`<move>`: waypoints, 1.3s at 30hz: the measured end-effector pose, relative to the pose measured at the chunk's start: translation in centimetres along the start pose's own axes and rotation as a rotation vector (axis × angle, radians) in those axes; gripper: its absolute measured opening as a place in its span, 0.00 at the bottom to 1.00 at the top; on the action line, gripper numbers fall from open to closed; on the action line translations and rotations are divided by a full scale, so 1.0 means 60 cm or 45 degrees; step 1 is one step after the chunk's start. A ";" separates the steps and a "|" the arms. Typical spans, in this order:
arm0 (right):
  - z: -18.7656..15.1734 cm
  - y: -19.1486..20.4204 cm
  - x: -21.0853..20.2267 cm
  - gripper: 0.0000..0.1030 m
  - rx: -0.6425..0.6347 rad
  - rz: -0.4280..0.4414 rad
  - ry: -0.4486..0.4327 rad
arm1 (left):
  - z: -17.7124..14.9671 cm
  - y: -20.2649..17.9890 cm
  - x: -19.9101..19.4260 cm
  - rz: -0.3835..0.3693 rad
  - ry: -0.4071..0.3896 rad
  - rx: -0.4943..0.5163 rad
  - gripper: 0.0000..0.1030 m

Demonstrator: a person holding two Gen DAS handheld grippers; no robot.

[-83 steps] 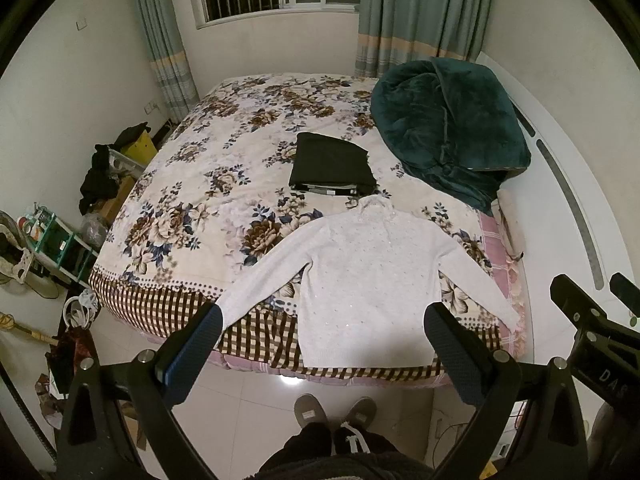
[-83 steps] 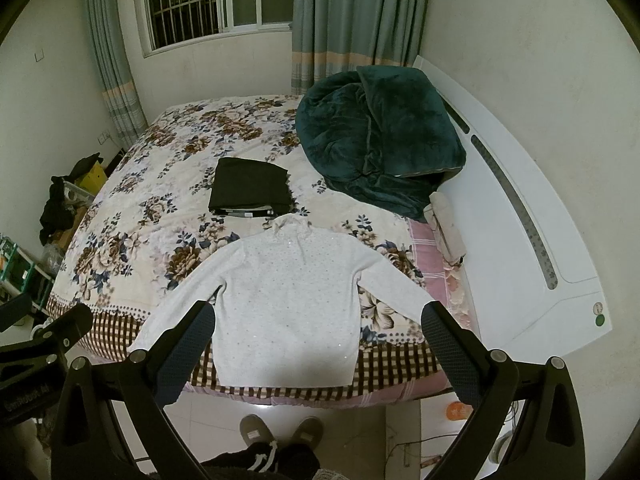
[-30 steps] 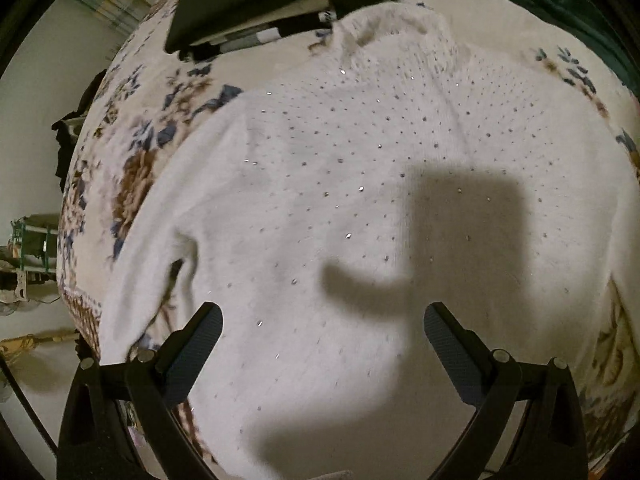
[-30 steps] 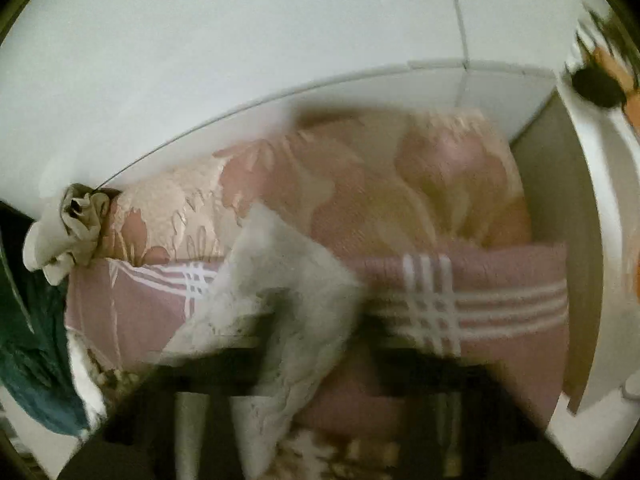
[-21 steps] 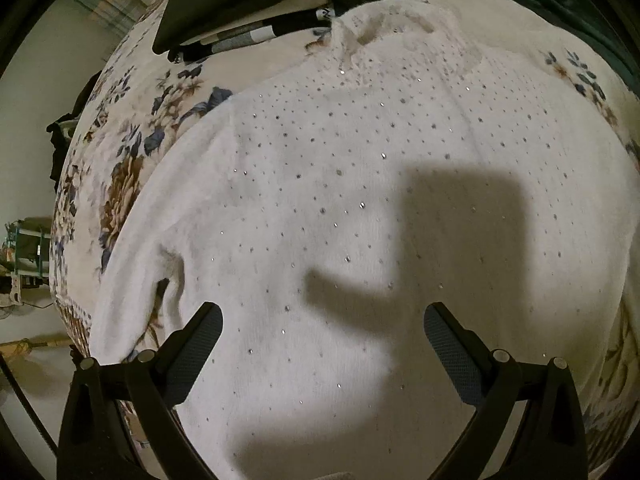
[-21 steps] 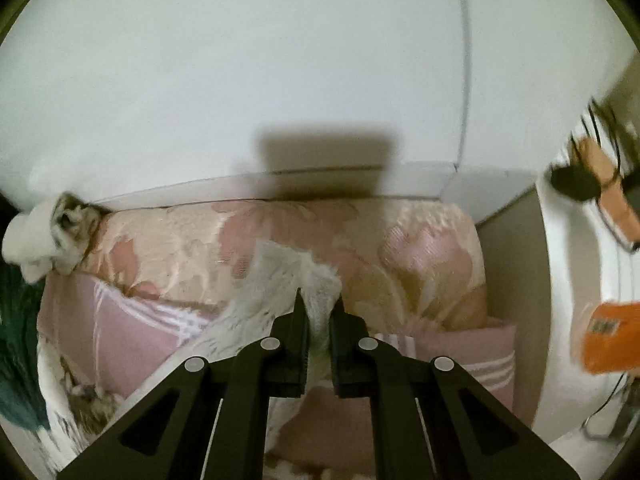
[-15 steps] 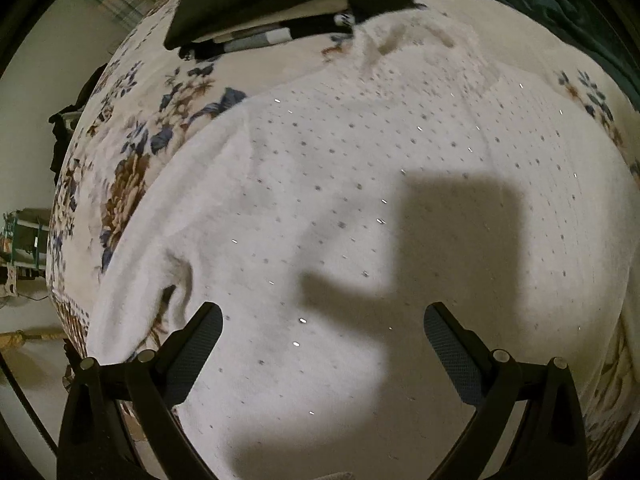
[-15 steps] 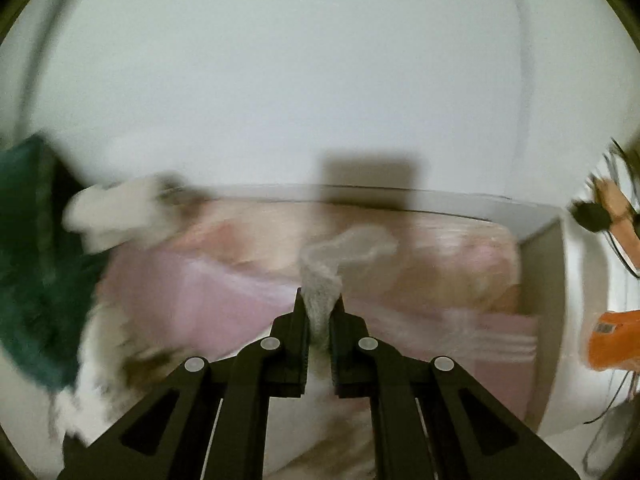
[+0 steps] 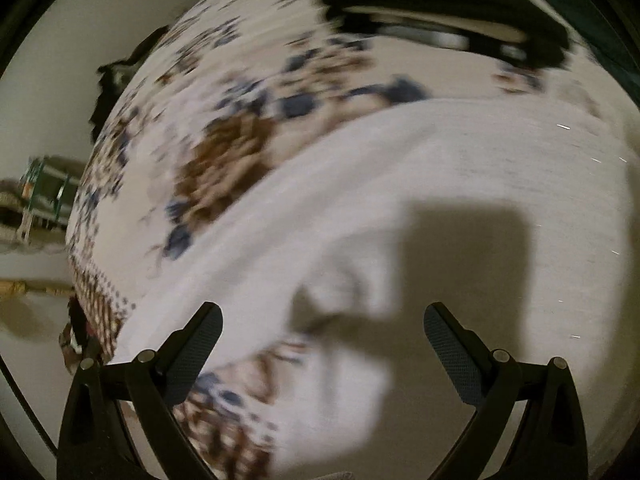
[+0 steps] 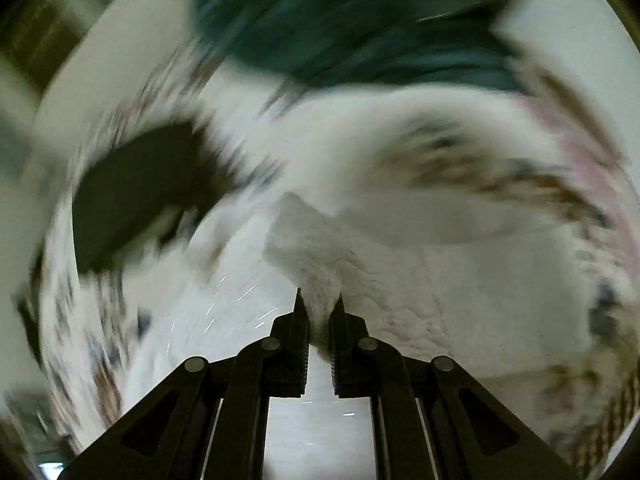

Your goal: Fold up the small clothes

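A white sweater [image 9: 440,184] with small sparkles lies flat on the floral bedspread [image 9: 224,92]. My left gripper [image 9: 320,340] is open and hovers low over the sweater's left armpit and sleeve. My right gripper [image 10: 319,312] is shut on the cuff of the sweater's right sleeve [image 10: 316,248] and holds it lifted above the sweater's body [image 10: 224,320]. Both views are motion-blurred.
A folded black garment [image 9: 440,4] lies on the bed beyond the sweater and shows in the right wrist view [image 10: 132,192] too. A dark green quilt [image 10: 352,20] is heaped at the bed's far side. A green rack [image 9: 48,196] stands on the floor at left.
My right gripper closed on the sleeve cuff at the bed's right edge and has swung it back over the sweater. My left gripper has shifted left, toward the left sleeve.
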State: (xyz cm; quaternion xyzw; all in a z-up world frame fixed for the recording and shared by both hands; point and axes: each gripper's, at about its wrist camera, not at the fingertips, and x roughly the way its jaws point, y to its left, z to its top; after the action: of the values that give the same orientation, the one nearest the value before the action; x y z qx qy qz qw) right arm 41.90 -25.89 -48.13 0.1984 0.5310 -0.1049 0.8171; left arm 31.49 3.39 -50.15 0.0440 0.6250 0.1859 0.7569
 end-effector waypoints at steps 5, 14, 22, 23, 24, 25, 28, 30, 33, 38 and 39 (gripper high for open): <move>-0.108 0.241 0.117 0.08 -0.358 -0.025 0.117 | -0.008 0.093 0.058 0.043 0.056 -0.105 1.00; -0.202 0.372 0.139 0.08 -0.580 -0.053 0.207 | -0.019 0.179 0.109 0.039 0.121 -0.236 1.00; -0.215 0.363 0.139 0.13 -0.571 -0.015 0.323 | -0.033 0.232 0.112 0.023 0.127 -0.298 1.00; -0.208 0.348 0.136 0.19 -0.519 0.055 0.378 | -0.043 0.252 0.107 0.009 0.132 -0.327 1.00; -0.201 0.332 0.131 0.36 -0.482 0.121 0.418 | -0.050 0.265 0.104 -0.002 0.136 -0.349 1.00; -0.195 0.314 0.125 0.45 -0.441 0.192 0.460 | -0.069 0.298 0.098 -0.030 0.158 -0.411 1.00; -0.186 0.246 0.095 0.62 -0.346 0.264 0.493 | -0.133 0.383 0.089 -0.098 0.235 -0.594 1.00; -0.185 0.204 0.072 0.63 -0.300 0.251 0.492 | -0.175 0.424 0.091 -0.144 0.275 -0.700 1.00; -0.195 0.148 0.057 0.63 -0.209 0.194 0.517 | -0.255 0.489 0.116 -0.212 0.370 -0.909 1.00; -0.224 0.082 0.059 0.63 -0.121 0.082 0.566 | -0.342 0.551 0.189 -0.340 0.477 -1.285 1.00; -0.227 0.074 0.060 0.63 -0.113 0.064 0.570 | -0.355 0.559 0.207 -0.387 0.483 -1.376 0.99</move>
State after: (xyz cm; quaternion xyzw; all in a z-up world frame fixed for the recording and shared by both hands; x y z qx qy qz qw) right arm 33.84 -15.85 -55.30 0.1937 0.6981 -0.0142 0.6892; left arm 5.29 35.11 -56.23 -0.4719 0.5653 0.3719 0.5652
